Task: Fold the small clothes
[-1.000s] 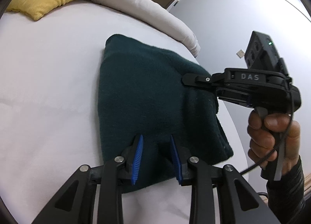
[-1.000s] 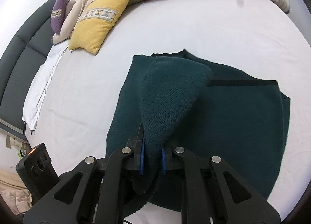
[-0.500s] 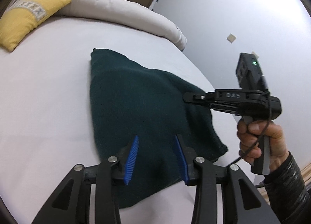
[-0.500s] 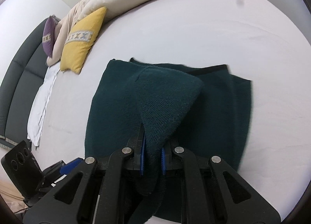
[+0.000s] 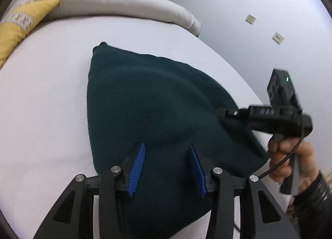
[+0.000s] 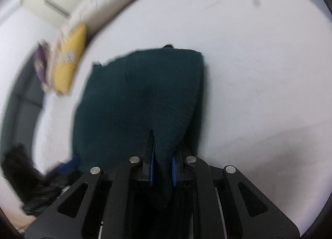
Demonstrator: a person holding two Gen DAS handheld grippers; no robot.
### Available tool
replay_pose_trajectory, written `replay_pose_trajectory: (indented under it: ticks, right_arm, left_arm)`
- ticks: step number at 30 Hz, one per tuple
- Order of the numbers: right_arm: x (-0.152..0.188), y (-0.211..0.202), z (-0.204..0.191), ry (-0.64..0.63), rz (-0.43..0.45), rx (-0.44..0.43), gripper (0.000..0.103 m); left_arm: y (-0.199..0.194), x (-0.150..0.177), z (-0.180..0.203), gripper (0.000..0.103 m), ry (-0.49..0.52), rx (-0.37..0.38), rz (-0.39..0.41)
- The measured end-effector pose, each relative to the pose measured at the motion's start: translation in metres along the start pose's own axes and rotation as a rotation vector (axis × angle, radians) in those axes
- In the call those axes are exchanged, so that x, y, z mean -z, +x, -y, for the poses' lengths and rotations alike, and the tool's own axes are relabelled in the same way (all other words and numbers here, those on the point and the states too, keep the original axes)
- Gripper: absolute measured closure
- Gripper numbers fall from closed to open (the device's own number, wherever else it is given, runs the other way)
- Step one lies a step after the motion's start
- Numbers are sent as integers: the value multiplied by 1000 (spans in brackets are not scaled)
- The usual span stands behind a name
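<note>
A dark green knitted garment (image 5: 155, 104) lies on the white bed sheet (image 5: 45, 114), partly folded over itself. My right gripper (image 6: 162, 156) is shut on a fold of the garment (image 6: 141, 93), which rises between its blue pads. In the left wrist view that right gripper (image 5: 224, 112), held by a hand (image 5: 290, 156), pinches the cloth at the garment's right edge. My left gripper (image 5: 166, 147) hovers over the near part of the garment. Its jaws are opening, and the blue pads (image 5: 137, 168) stand apart without pressing the cloth.
A yellow cushion (image 5: 18, 31) and a rolled cream duvet (image 5: 124, 4) lie at the far side of the bed. A purple cushion (image 6: 41, 66) and a dark headboard (image 6: 20, 104) are blurred on the left. The bed's edge and a wall with sockets (image 5: 278, 37) are on the right.
The right gripper carried its fold of cloth down and to the right, so the garment now looks narrower. The left gripper's jaws widened and it shifted along the garment.
</note>
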State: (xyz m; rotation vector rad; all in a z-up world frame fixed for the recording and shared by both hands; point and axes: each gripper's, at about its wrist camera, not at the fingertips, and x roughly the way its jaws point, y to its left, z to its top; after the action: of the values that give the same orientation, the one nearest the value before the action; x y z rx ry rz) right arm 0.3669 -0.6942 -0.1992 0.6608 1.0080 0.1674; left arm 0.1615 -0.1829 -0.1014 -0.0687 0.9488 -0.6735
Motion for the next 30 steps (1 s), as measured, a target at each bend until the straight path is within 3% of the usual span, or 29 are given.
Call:
replay_pose_trajectory:
  ticks: [5,8,10,16,18,21,27,30]
  right_arm:
    - [1,-15,-9,19,-16,-16,86]
    - [16,-34,-15,48,-16,-67,69]
    - [33,-47,-23,42,-12,-74,50]
    - [81,-83,-43,-30,38,-24,49]
    - [88,-75,-41,-45,3,18,55]
    - [97,-75,-21,43,-21,10,97]
    - [133,-86,24,278,28,-172,99]
    - [147,-60,61,415,1,-258,101]
  left_arm:
    - [-3,2,-6,56,1,0,-16]
    - [-6,7,-8,56,9,-1,-22]
    - [-2,6,-4,56,19,-7,-27]
    - [2,1,1,56,13,-11,-32]
    - [2,1,2,56,10,-15,-34]
    - [2,1,2,56,17,-20,-41]
    - [7,-5,1,56,20,-7,-50]
    - [9,-4,0,57,37,-11,-56]
